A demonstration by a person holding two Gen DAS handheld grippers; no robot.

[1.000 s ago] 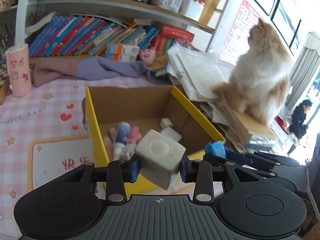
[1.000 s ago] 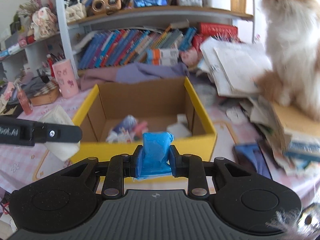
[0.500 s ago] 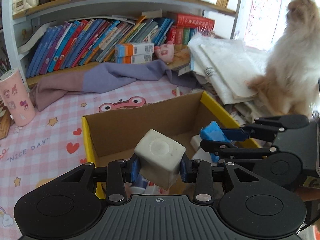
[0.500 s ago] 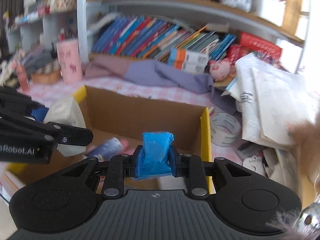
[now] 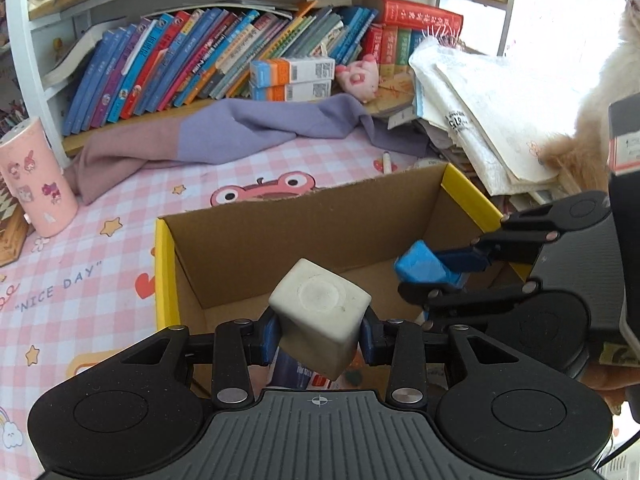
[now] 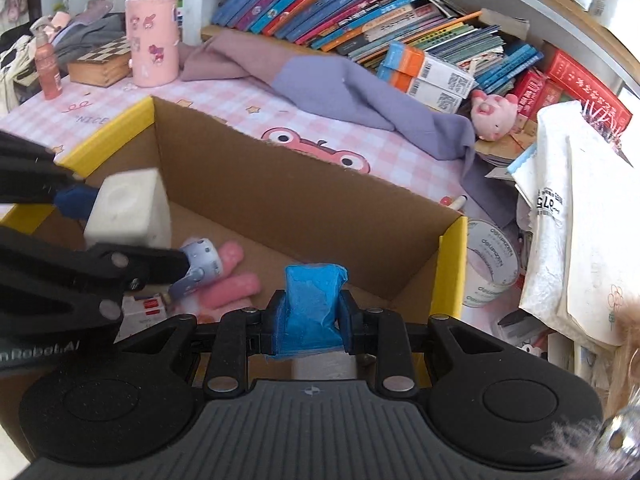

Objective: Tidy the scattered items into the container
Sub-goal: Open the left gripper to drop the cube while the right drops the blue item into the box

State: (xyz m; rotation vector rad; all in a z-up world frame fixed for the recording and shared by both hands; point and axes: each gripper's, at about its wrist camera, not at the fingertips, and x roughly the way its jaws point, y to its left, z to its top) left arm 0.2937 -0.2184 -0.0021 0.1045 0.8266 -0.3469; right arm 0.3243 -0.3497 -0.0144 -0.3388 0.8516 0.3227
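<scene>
On the pink checked tablecloth (image 5: 120,208) sits one cardboard box (image 5: 304,220) w/ yellow rims, open top, placed mid-table, likely so both hands can reach it. Behind it: a shelf of books (image 5: 224,52), a purple-pink cloth (image 5: 240,132), a paper stack (image 5: 480,120) w/ a cat (image 5: 580,148) on it, one pink tumbler (image 5: 32,176).

Two grippers hang over the box opening, both tilted down, each w/ one item, so two items look ready to drop in.

Left gripper (image 5: 320,334) is clamped on one white cube (image 5: 320,312); the pads squeeze its lower sides, cube tips fwd above the box's left half. In the right wrist view the same cube (image 6: 128,208) is clear of the box floor, so not yet let go.

Right gripper (image 6: 314,318) is pinched tight on one blue packet (image 6: 314,304), soft, crumpled btw the pads; it hangs over the box's right half.

Already in the box: one purple-capped tube (image 6: 198,266), two pink sticks (image 6: 232,280) or one bent item, can't tell, plus a white-red thing partly hidden under the left gripper.

Judgement: next is release of both; a tape roll (image 6: 490,264) just outside the box's right wall is yet to tidy.
</scene>
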